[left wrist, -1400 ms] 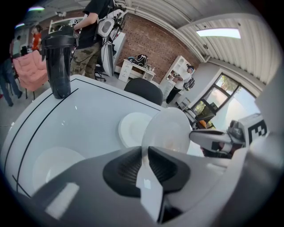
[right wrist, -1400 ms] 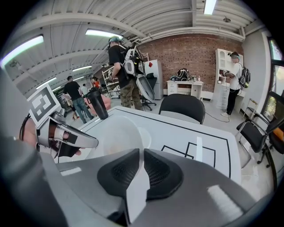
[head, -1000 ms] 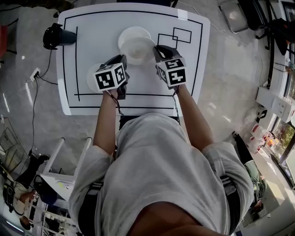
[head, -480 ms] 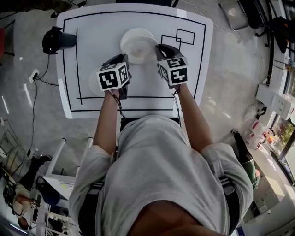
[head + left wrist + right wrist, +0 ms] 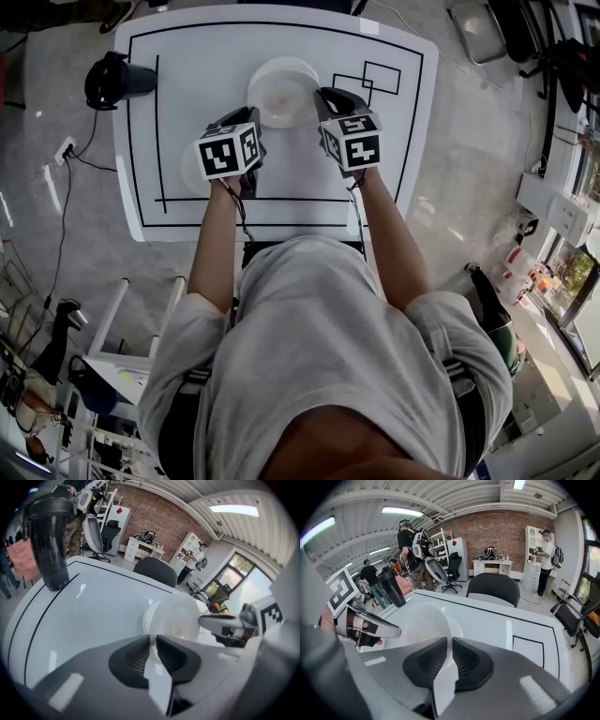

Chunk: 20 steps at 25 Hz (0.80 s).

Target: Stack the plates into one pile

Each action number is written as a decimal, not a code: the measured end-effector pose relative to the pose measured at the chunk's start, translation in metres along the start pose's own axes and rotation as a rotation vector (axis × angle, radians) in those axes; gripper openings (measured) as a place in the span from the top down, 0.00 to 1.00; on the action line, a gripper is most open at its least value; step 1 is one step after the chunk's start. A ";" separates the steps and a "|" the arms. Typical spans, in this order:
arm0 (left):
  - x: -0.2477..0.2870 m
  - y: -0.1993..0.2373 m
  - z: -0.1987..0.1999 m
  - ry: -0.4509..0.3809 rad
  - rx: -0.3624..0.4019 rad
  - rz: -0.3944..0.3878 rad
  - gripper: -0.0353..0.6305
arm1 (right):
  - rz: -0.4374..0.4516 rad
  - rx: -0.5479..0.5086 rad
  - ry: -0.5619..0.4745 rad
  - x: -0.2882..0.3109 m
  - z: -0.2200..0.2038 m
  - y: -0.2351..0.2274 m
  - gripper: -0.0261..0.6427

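Observation:
A white plate (image 5: 284,101) hangs tilted between my two grippers, just above a second white plate (image 5: 279,70) that lies on the white table (image 5: 187,66). My left gripper (image 5: 251,127) is shut on the near left rim of the held plate (image 5: 176,618). My right gripper (image 5: 328,101) is shut on its right rim, and the same plate (image 5: 419,623) fills the right gripper view. A third white plate (image 5: 190,169) lies on the table at the left, half hidden under my left gripper's marker cube.
A black shaker bottle (image 5: 112,77) stands at the table's far left edge. Black lines and rectangles (image 5: 367,75) are drawn on the tabletop. People, office chairs and desks stand beyond the table in front of a brick wall (image 5: 506,529).
Both grippers have carried the held plate a little farther from me and lower, so it overlaps the far plate more.

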State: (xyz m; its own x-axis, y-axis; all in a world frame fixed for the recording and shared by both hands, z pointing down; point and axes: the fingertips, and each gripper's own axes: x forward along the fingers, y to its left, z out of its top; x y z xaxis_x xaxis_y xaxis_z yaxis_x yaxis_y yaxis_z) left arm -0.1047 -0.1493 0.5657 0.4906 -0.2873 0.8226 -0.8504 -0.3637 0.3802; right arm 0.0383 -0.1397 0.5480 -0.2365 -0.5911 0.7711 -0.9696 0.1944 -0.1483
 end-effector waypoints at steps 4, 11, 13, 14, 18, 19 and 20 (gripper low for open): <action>0.003 0.002 0.001 0.004 0.000 0.003 0.88 | -0.002 0.003 0.006 0.006 0.000 -0.001 0.91; 0.009 0.000 0.004 0.012 0.010 -0.001 0.88 | -0.009 0.009 0.014 0.012 0.001 -0.008 0.91; 0.011 0.000 0.005 0.017 0.017 0.002 0.88 | -0.010 0.008 0.018 0.013 0.001 -0.010 0.91; 0.011 -0.001 0.006 0.020 0.019 0.002 0.87 | -0.010 0.007 0.020 0.013 0.001 -0.011 0.91; 0.012 0.000 0.007 0.024 0.018 0.006 0.87 | -0.009 0.004 0.023 0.016 0.003 -0.012 0.90; 0.013 0.001 0.007 0.025 0.016 0.007 0.87 | -0.010 0.001 0.023 0.017 0.004 -0.012 0.90; 0.014 0.002 0.008 0.025 0.013 0.008 0.87 | -0.010 -0.002 0.023 0.019 0.005 -0.011 0.90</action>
State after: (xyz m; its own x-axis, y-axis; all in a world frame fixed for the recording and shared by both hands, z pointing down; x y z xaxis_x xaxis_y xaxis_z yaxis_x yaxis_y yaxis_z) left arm -0.0985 -0.1608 0.5745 0.4792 -0.2680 0.8358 -0.8515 -0.3731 0.3685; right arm 0.0444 -0.1569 0.5608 -0.2250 -0.5747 0.7868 -0.9719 0.1901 -0.1391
